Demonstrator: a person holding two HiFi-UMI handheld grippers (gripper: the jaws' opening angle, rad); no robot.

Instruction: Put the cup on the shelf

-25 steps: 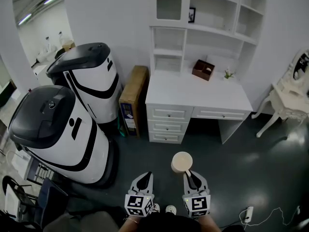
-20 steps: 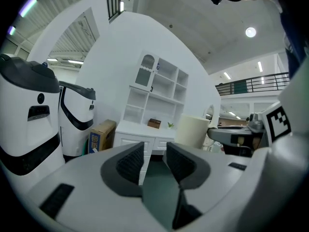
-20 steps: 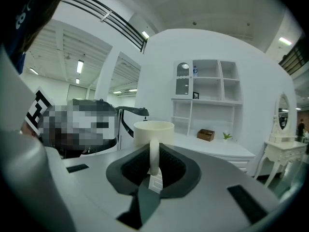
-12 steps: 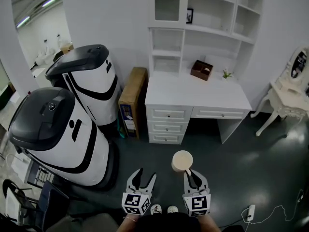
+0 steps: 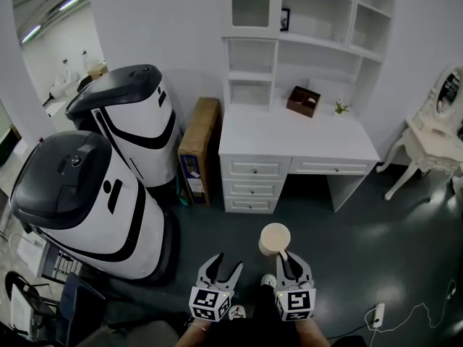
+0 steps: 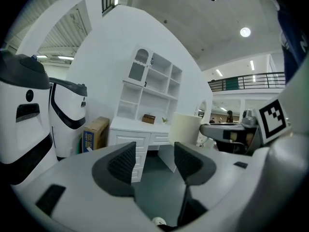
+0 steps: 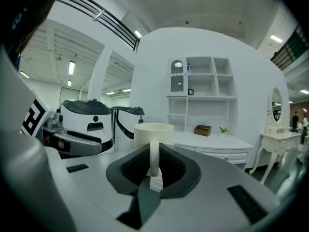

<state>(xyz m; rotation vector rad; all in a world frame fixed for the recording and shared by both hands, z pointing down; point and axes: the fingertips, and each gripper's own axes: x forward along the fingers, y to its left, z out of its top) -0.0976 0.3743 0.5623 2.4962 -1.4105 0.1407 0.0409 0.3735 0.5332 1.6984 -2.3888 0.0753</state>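
- The right claw (image 5: 286, 257) sits low in the head view, around 5 o'clock. Its jaws are pinched almost together on the handle (image 7: 153, 154) of the cream cup (image 5: 274, 238), pads pressing it from both sides.
- The cup rides upright at that claw's 12 o'clock. It is in the air above the dark floor (image 5: 362, 230), well short of the white worktop (image 5: 296, 137).
- The left claw (image 5: 229, 262) is just beside its partner, at its 9 o'clock. Its jaws have just been opening and now stand wide apart, with nothing between the pads.
- At 12 o'clock in the head view, the white shelf unit (image 5: 318, 27) rises from the back of the worktop.
- A brown wooden box (image 5: 304, 101) and a small green plant (image 5: 341, 108) stand on the worktop at the foot of the shelves, the plant at the box's 3 o'clock.
- Over at 9 o'clock, two big white-and-black machines (image 5: 87, 194) stand one behind the other.
- A tall cardboard box (image 5: 199, 147) stands between the machines and the worktop's drawers.
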